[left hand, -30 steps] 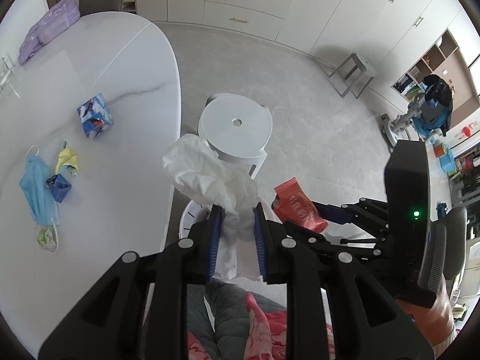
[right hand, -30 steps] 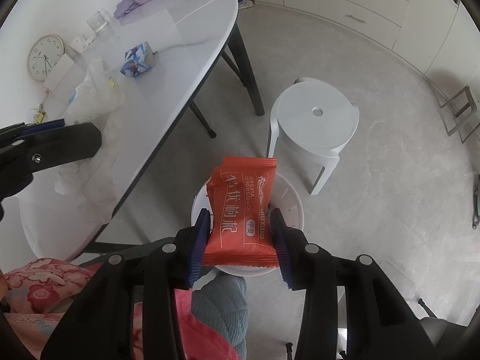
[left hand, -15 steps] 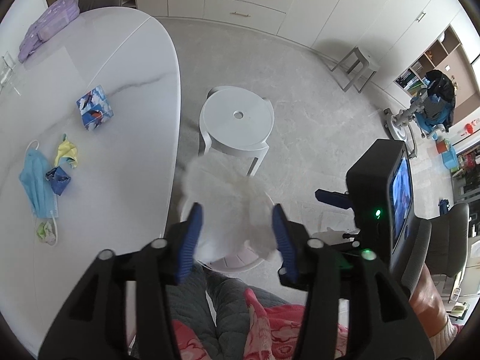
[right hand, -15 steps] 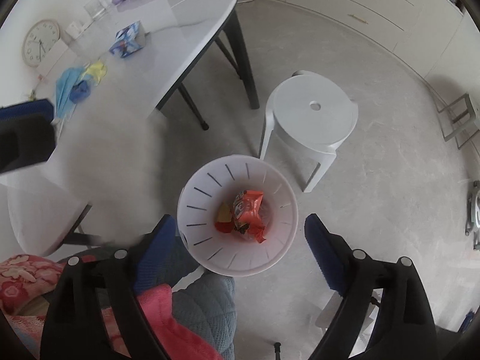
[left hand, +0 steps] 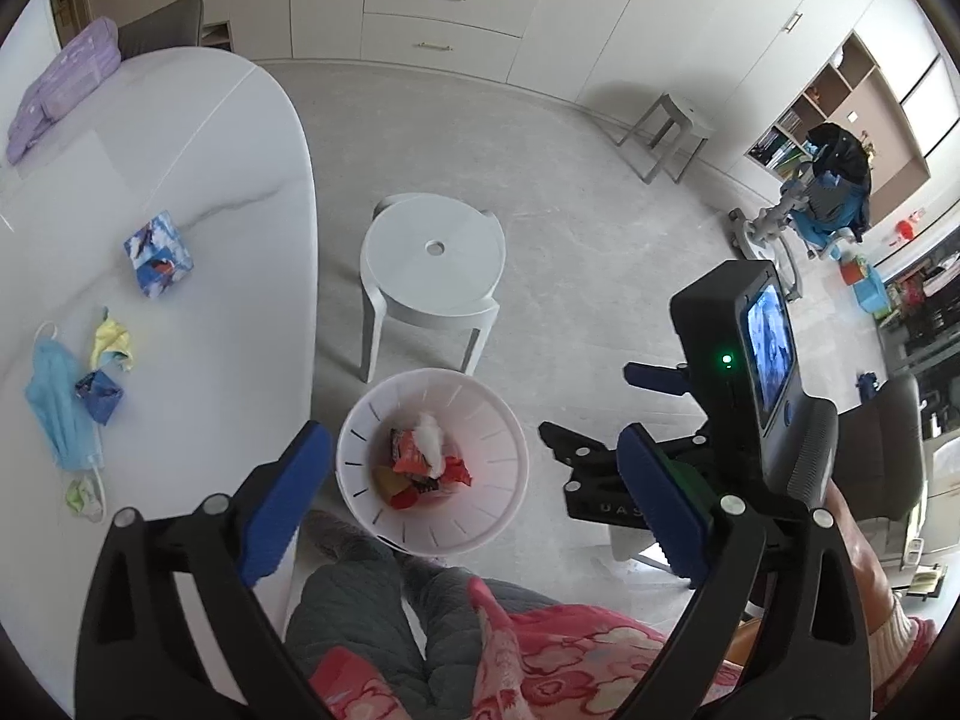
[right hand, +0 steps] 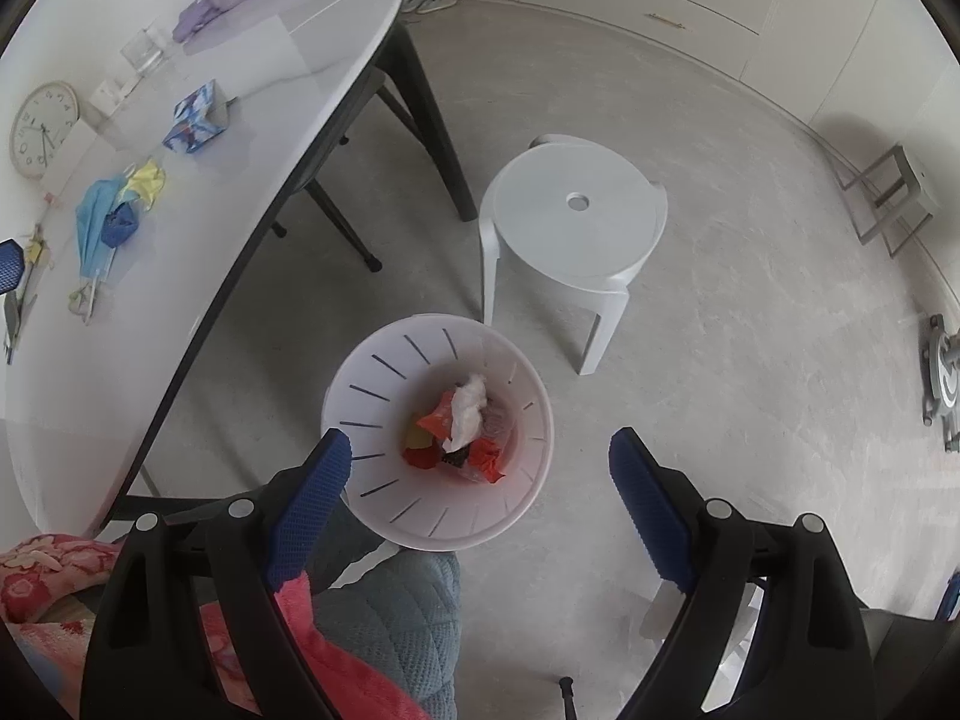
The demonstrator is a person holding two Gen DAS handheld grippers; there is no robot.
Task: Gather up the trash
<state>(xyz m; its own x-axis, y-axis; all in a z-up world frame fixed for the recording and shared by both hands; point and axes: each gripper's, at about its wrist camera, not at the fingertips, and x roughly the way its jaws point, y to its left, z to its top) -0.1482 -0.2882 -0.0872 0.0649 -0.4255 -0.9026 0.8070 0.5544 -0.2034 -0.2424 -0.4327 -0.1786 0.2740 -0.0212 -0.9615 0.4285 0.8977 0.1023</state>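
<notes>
Hovering above: both grippers hang over the white trash bin (left hand: 360,420) (right hand: 384,384) on the floor beside the table.
Left gripper (left hand: 474,498): jaws spread wide, blue pads empty, the bin showing between them.
Right gripper (right hand: 480,492): jaws likewise wide apart and holding nothing; in the left wrist view its black body and small screen sit to the right of the bin.
Bin contents: a crumpled white tissue (left hand: 431,427) (right hand: 469,405) lies on top of red snack wrappers (left hand: 414,459) (right hand: 486,457), with a yellow scrap beside them at the bottom.
Trash on the table: a light blue face mask (left hand: 57,396) (right hand: 93,222), a yellow scrap (left hand: 111,348) (right hand: 147,180), a small dark blue wrapper (left hand: 99,396) (right hand: 120,227) touching the mask, and a pale green bit near the mask's lower end.
Table (left hand: 228,276) (right hand: 252,138): white, oval, dark legs; it also carries a blue patterned tissue box (left hand: 157,253) (right hand: 195,117), a purple pouch at the far end and a round clock (right hand: 43,129).
Stool (left hand: 433,267) (right hand: 573,222): white, round, standing just behind the bin.
Person: grey quilted trousers and a red floral garment show below the grippers.
</notes>
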